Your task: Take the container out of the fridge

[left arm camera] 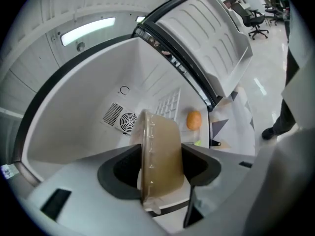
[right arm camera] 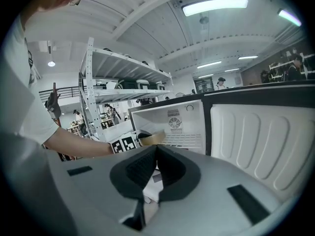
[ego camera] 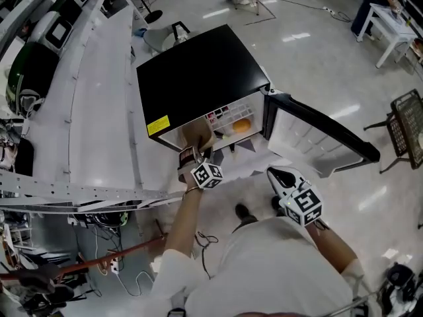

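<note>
Container (left arm camera: 160, 154), brownish and translucent with rounded corners: turned on edge and clamped across its short sides by the left tongs (left arm camera: 161, 170), both dark pads pressing on it; it sits at the front lip of the open fridge (ego camera: 198, 78), just outside the white compartment. Right tongs (right arm camera: 156, 150): jaws closed tip to tip with nothing between them, held back from the fridge, near the person's body, well apart from the container. Orange fruit (left arm camera: 194, 120): one, round, lying on the compartment floor toward the hinge side, apart from the container. Wire shelf (left arm camera: 168, 103): white, toward the back of the compartment. Fan vent (left arm camera: 129, 121): round grille on the rear wall, a slotted grille just beside it. Door (ego camera: 317, 134): black outside, white ribbed liner inside, swung wide open on the right. Floor (ego camera: 297, 51): pale, glossy, showing light reflections. Shelving rack (ego camera: 99, 98): grey metal, running along the left of the fridge. White bench (ego camera: 390, 22): far right corner, well apart from the fridge.
</note>
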A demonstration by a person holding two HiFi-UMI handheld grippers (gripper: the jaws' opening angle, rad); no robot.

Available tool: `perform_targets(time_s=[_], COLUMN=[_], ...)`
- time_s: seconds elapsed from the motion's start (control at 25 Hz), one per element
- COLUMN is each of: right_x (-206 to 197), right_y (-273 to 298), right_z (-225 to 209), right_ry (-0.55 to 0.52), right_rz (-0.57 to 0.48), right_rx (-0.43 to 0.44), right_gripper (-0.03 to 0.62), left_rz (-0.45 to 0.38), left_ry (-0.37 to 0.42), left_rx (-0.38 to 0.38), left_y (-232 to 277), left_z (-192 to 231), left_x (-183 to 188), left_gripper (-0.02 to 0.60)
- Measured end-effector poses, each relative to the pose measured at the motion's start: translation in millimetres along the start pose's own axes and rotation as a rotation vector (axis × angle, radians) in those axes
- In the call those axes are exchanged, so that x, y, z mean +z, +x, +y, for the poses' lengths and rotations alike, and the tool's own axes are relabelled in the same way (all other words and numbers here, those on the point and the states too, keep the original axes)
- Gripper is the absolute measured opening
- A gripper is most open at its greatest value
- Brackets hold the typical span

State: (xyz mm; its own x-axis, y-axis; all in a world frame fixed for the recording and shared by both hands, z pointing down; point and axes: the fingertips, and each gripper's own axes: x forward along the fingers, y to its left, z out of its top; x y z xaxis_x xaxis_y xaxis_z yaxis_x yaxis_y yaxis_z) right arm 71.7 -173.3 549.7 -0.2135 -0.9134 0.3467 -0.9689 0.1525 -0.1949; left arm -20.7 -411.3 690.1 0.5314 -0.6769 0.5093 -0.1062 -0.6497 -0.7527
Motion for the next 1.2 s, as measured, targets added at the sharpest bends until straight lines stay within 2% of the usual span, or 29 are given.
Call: perform_targets(time_s=[0.52, 0.64, 0.72, 0.8, 0.92, 1.08, 1.2], right_x=[9, 9, 7, 4, 1, -5, -14], right_y=[-11, -15, -18, -21, -23, -24, -22], right_z=[-18, -22, -25, -28, -30, -27, -22], right_ry=[-0.051, -0.056, -0.060, -0.066, -0.091, -0.138, -0.147], right_rz=[0.003, 0.002, 0.006, 0.014, 0.025, 0.036, 0.054], right_rx=[0.104, 0.133, 0.154, 0.175, 0.211, 0.264, 0.320], right_gripper=[0.006, 0.006, 0.006, 0.006, 0.006, 0.006, 0.006], left_rz=[-0.100, -0.123, -0.150, -0.177, -0.211, -0.246, -0.247], left_ry=[-0.347, -0.451, -0.549, -0.644, -0.751, -0.877, -0.942], left_rx=[-0.106, -0.123, -0.129, -0.118, -0.064, 0.009, 0.053], left_y=[-78, -97, -111, -126, -152, -189, -214], left_z=[-9, -10, -10, -8, -4, -6, -17], left_x=[51, 62, 69, 75, 82, 89, 93], left_gripper=[0.235, 0.235, 0.235, 0.235, 0.235, 0.233, 0.233])
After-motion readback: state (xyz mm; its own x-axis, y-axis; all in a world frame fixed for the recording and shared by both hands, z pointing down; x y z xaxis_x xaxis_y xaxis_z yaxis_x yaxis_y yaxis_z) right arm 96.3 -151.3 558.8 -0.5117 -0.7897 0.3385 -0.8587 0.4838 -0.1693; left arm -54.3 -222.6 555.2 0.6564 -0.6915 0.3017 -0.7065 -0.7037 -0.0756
